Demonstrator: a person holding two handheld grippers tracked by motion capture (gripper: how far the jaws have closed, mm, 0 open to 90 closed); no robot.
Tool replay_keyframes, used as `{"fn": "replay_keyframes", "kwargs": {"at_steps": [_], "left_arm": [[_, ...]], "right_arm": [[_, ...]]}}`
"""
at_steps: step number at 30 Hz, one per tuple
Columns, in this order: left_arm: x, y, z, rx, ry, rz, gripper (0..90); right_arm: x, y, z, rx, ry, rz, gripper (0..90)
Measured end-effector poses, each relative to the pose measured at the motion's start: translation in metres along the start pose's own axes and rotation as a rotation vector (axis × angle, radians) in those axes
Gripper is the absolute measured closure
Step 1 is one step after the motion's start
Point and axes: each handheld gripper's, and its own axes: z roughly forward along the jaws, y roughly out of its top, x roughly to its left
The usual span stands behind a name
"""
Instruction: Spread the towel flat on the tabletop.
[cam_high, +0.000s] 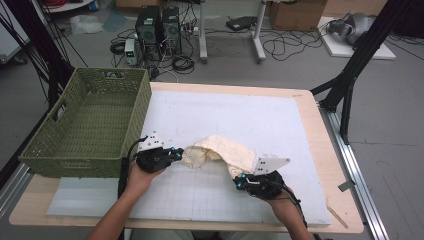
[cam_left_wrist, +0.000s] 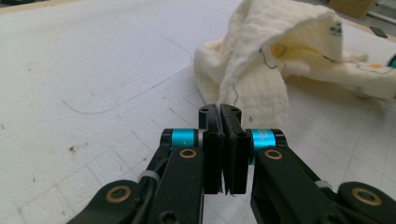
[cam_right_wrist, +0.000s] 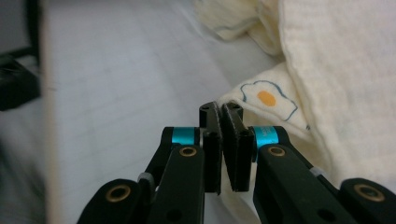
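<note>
Lab workspace: gridded white mat (cam_high: 210, 195) on wooden table (cam_high: 327, 150), computer towers (cam_high: 159, 25), loose floor cables (cam_high: 280, 45) beyond, black rig struts (cam_high: 357, 55).

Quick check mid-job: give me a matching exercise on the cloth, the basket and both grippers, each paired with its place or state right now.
Things:
1. cream cloth
2. green basket
3. left gripper
4. right gripper

Places or states:
A. stands at the table's far left, nothing in it
B. shut on the cloth's edge nearest the basket
C. lies crumpled on the white mat, pinched at two ends
D. shut on the cloth's corner with the fried-egg print

Pairs: 1-C, 2-A, 3-B, 4-D
</note>
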Motion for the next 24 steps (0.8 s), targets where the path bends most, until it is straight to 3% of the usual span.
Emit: {"fn": "replay_keyframes", "kwargs": {"at_steps": [4,5,6,7,9,10,13,14,16,18,20,21,22,23,24], "left_arm": [[0.0,0.0,0.0,0.0,0.002,0.0,87.1],[-0.001,0.0,0.001,0.002,0.001,0.002,87.1],[-0.001,0.0,0.001,0.002,0.001,0.002,87.1],[-0.001,0.0,0.001,0.003,0.002,0.007,87.1],[-0.002,0.0,0.002,0.001,0.0,0.009,87.1],[-0.002,0.001,0.002,0.0,0.0,0.011,87.1],[-0.002,0.0,0.003,0.003,0.001,0.011,87.0],[-0.002,0.001,0.003,0.004,0.0,0.011,87.0],[-0.002,0.001,0.003,0.002,0.001,0.012,86.9],[-0.002,0.0,0.003,0.002,0.003,0.012,86.9],[-0.002,0.001,0.003,0.002,0.005,0.014,86.9],[-0.002,0.001,0.003,0.0,0.006,0.014,86.9],[-0.002,0.001,0.002,-0.002,0.007,0.014,86.9],[-0.001,0.001,0.002,-0.005,0.009,0.011,87.0],[-0.001,0.001,0.002,-0.005,0.009,0.011,87.1]], "right_arm": [[0.0,0.0,-0.015,-0.027,-0.006,0.012,85.3],[-0.003,-0.001,-0.022,-0.013,-0.061,0.017,77.7],[-0.003,-0.001,-0.022,-0.013,-0.061,0.017,77.7],[-0.006,-0.002,-0.028,-0.03,-0.108,0.041,68.4],[-0.007,-0.001,-0.029,-0.037,-0.124,0.044,65.2],[-0.007,0.003,-0.031,-0.064,-0.166,0.03,57.5],[-0.006,0.008,-0.028,-0.055,-0.208,0.008,53.0],[-0.005,0.014,-0.019,-0.034,-0.239,-0.024,49.0],[-0.005,0.02,-0.008,-0.02,-0.245,-0.044,45.7],[-0.005,0.023,-0.001,-0.006,-0.245,-0.052,45.7],[-0.007,0.029,0.021,0.047,-0.256,-0.103,47.1],[-0.007,0.029,0.021,0.047,-0.256,-0.103,47.1],[-0.009,0.031,0.028,0.068,-0.268,-0.125,51.7],[-0.013,0.034,0.038,0.116,-0.321,-0.158,64.8],[-0.013,0.034,0.038,0.116,-0.321,-0.158,64.8]]}}
